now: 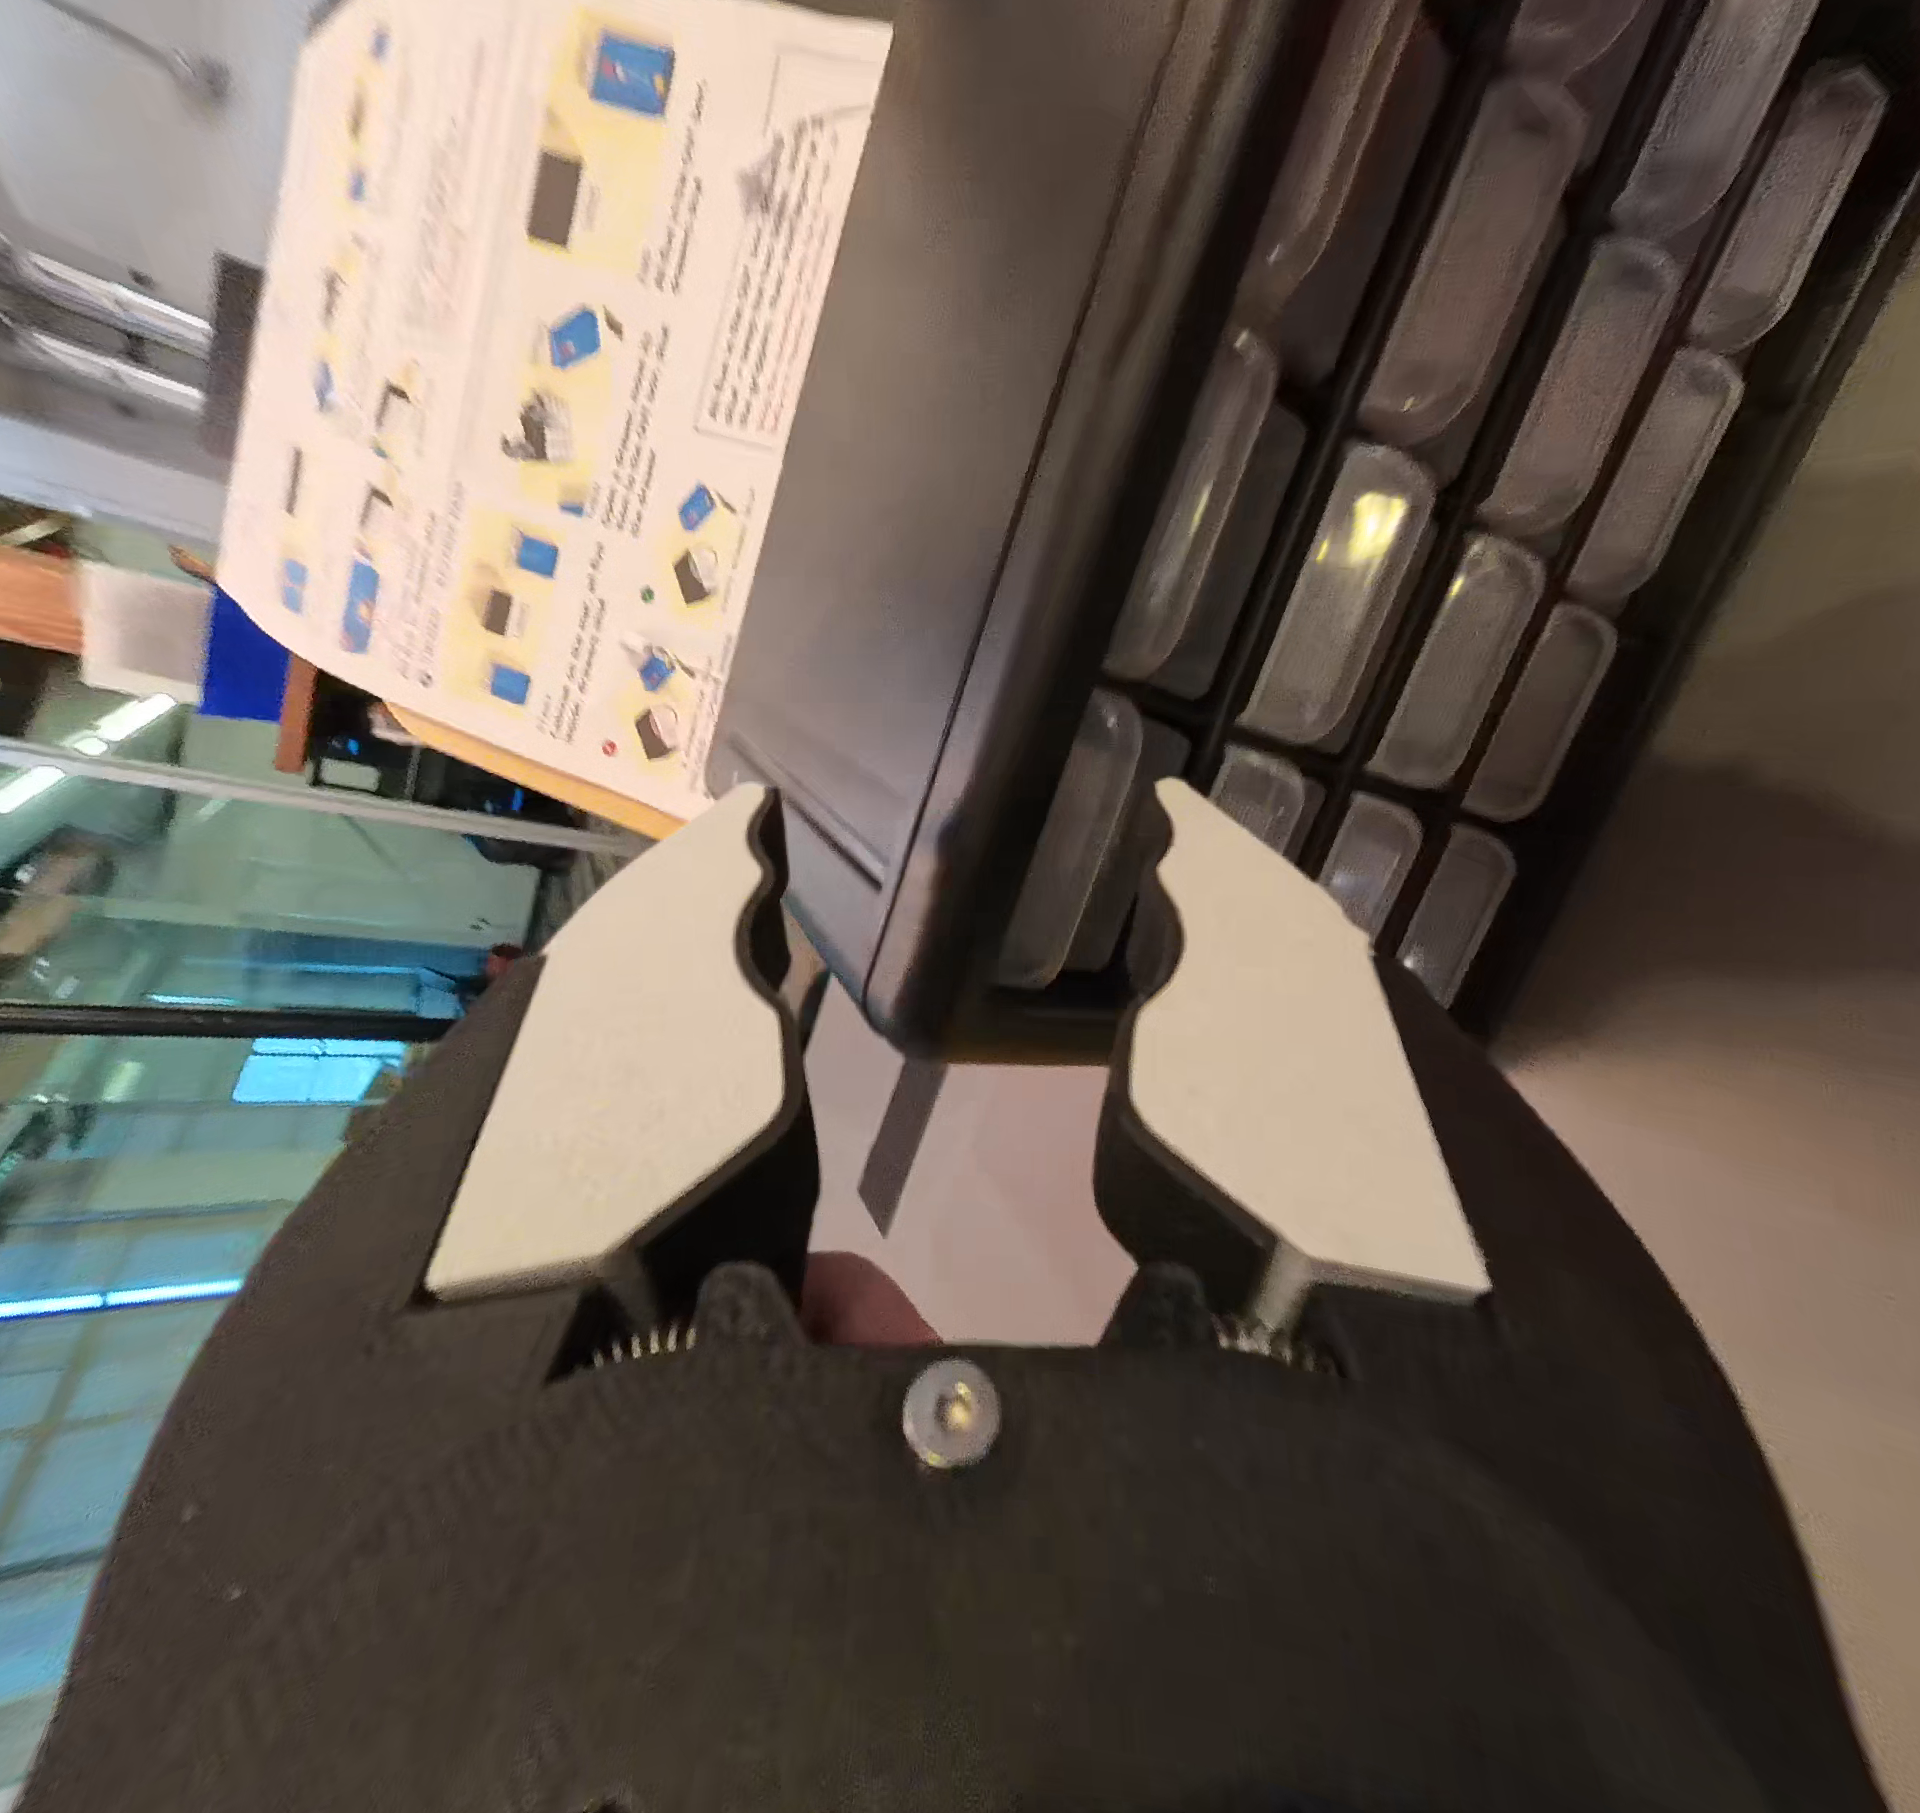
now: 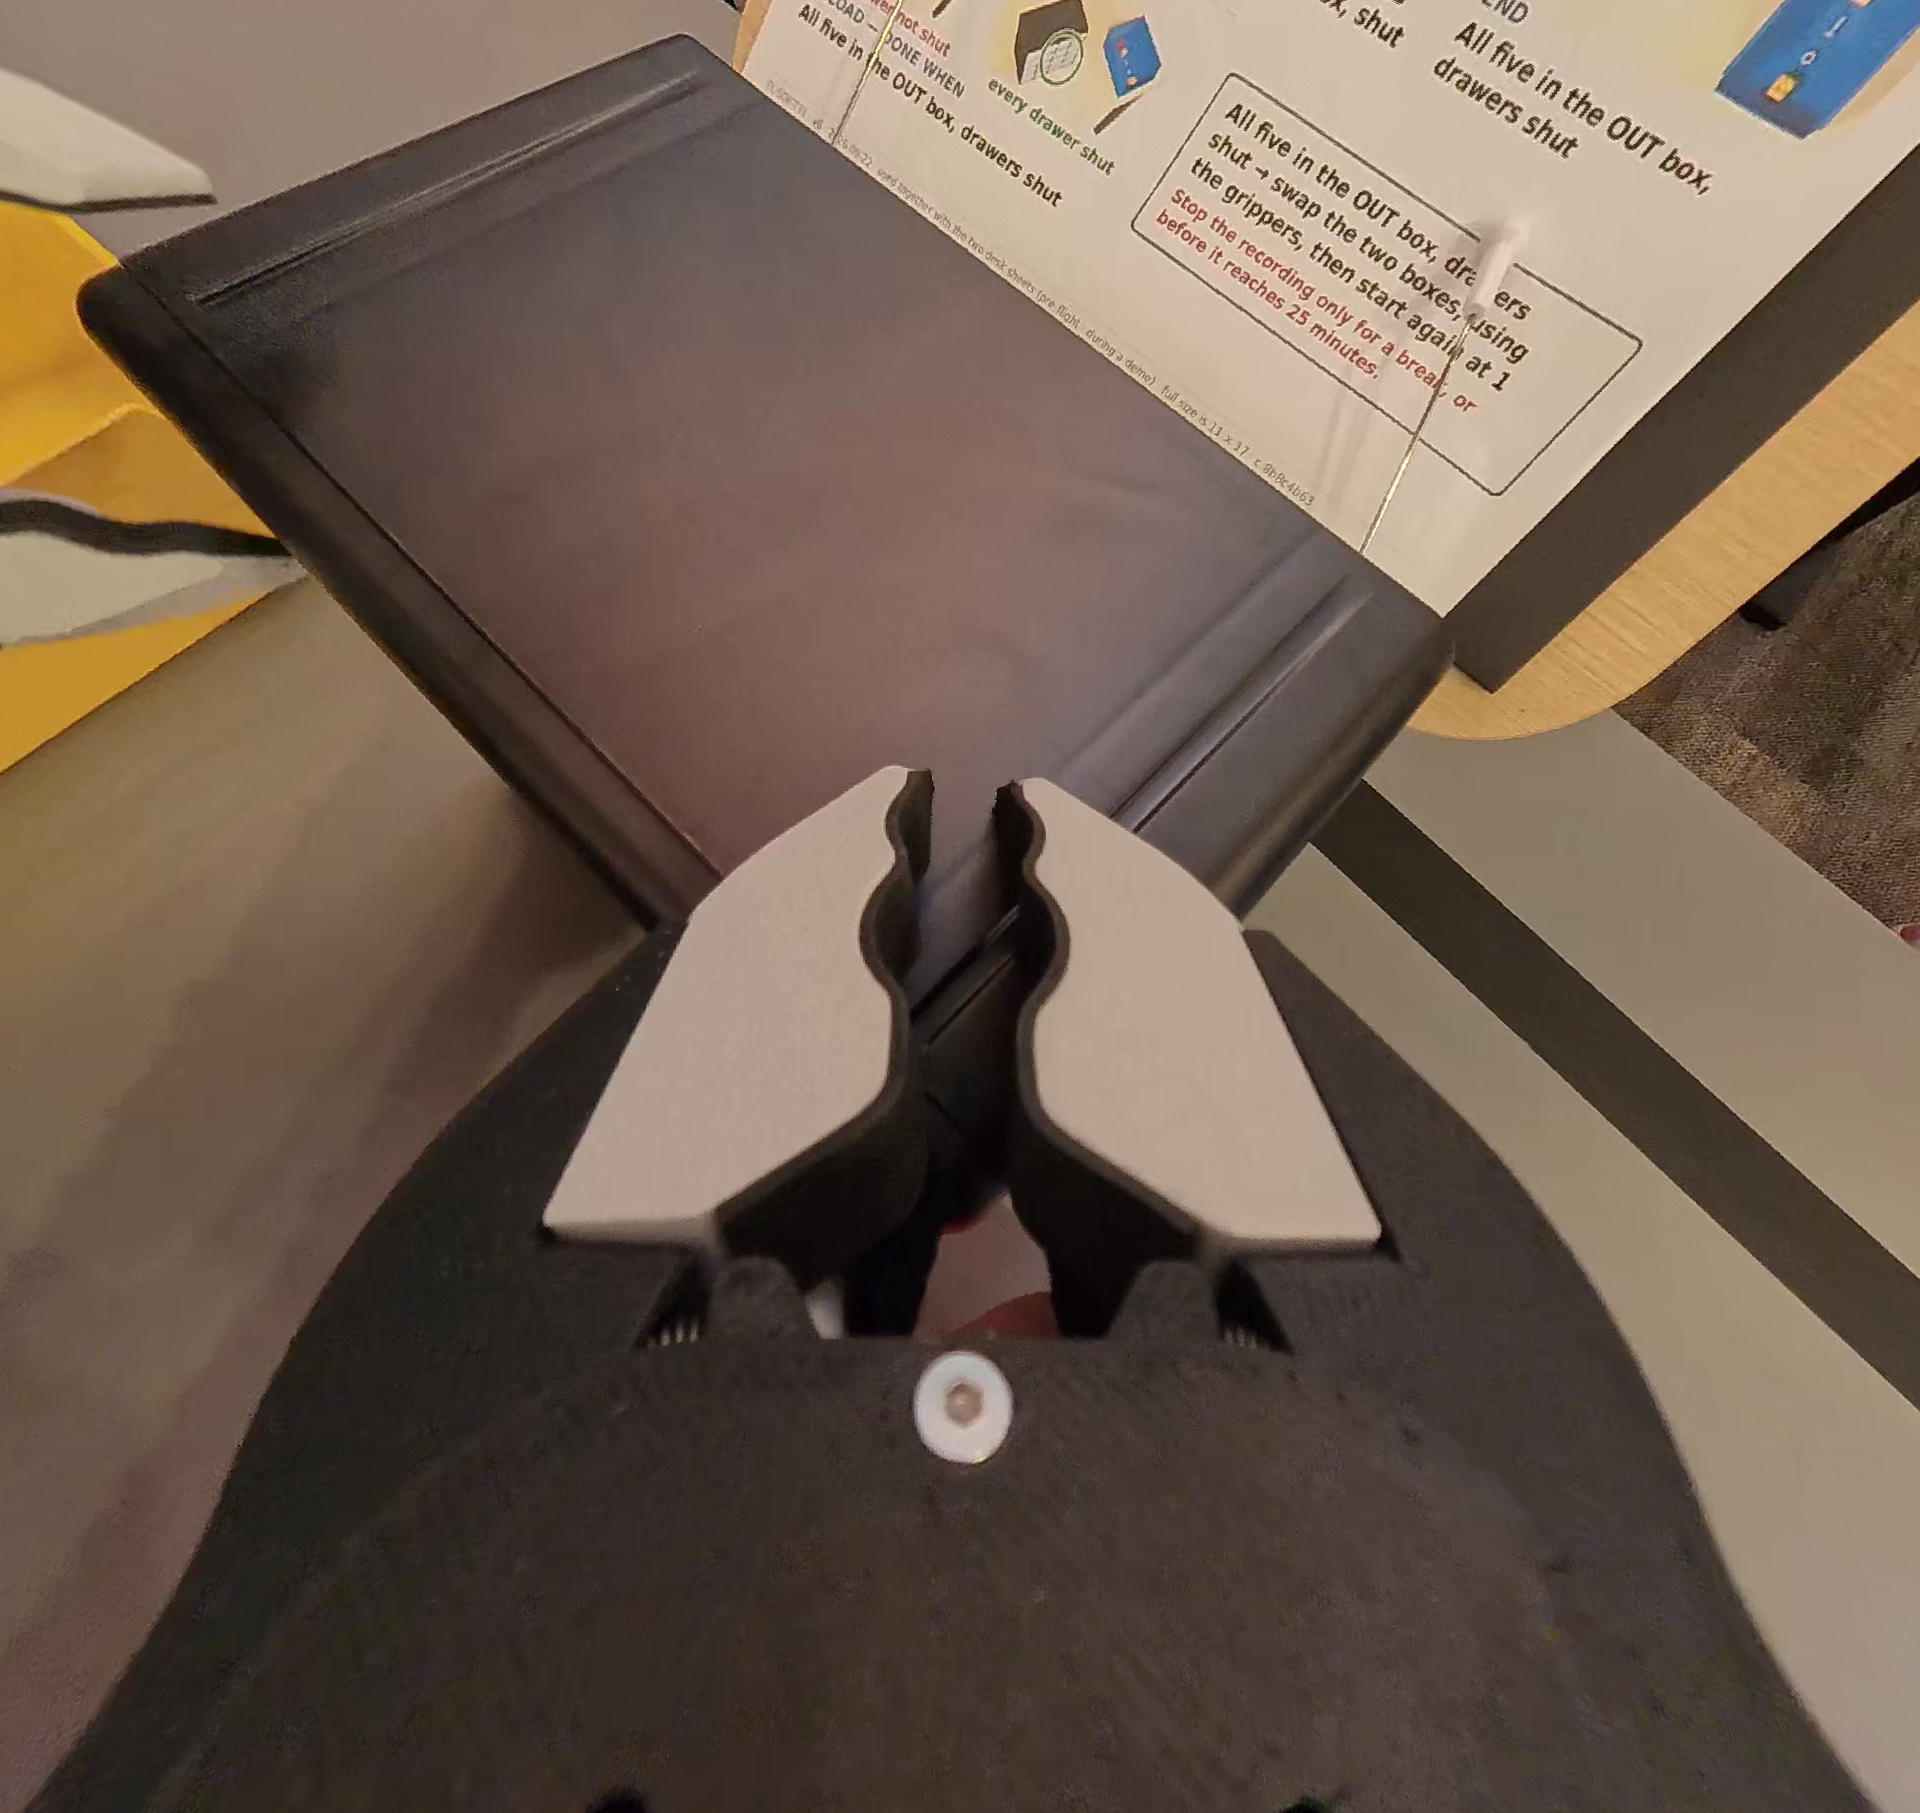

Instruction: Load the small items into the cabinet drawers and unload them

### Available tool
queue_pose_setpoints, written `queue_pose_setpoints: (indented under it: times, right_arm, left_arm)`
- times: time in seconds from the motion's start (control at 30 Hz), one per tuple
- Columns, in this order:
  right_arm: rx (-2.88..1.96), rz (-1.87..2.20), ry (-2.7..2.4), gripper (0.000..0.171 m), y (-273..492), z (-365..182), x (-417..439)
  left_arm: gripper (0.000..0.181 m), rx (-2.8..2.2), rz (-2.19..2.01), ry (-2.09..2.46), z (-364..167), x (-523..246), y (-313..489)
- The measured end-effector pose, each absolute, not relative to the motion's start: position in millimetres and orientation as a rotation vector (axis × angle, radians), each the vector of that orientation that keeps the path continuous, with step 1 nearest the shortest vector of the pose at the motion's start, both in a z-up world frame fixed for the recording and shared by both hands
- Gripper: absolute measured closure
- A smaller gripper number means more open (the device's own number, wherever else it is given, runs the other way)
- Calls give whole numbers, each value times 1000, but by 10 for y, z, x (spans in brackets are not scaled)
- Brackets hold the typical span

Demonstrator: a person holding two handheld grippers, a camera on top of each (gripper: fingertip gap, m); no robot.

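The black cabinet has rows of clear drawers, all pushed in. My left gripper is open wide and straddles the cabinet's corner, one finger by the plain black panel, the other by the drawer fronts. I cannot tell whether the fingers touch it. In the right wrist view the same black panel fills the middle. My right gripper is nearly closed on a thin black edge of the cabinet at its near end. The left gripper's fingers show at the far left. No small items are in view.
A printed instruction sheet stands behind the cabinet and also shows in the right wrist view. A yellow box sits at the left, behind the left gripper. The grey table runs around the cabinet. A wooden desk edge lies at the right. There is about 15 centimeters between the tips of the two grippers.
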State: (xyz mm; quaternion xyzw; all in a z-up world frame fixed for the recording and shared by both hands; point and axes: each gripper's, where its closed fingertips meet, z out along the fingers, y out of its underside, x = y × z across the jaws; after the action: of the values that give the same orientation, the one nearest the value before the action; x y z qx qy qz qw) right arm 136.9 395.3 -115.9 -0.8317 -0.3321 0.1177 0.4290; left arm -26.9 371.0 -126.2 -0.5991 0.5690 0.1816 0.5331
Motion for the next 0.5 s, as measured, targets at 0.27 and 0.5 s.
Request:
queue_pose_setpoints:
  times: [0.27, 0.5]
  right_arm:
    - [-2078, 294, -829, 158, 3955, -1160, 1370]
    - [-2077, 289, -828, 158, 3951, -1160, 1371]
  left_arm:
    - [110, -1210, 584, 1404, -1355, 102, 3549]
    - [127, -1101, 783, 1362, -1375, 282, 3698]
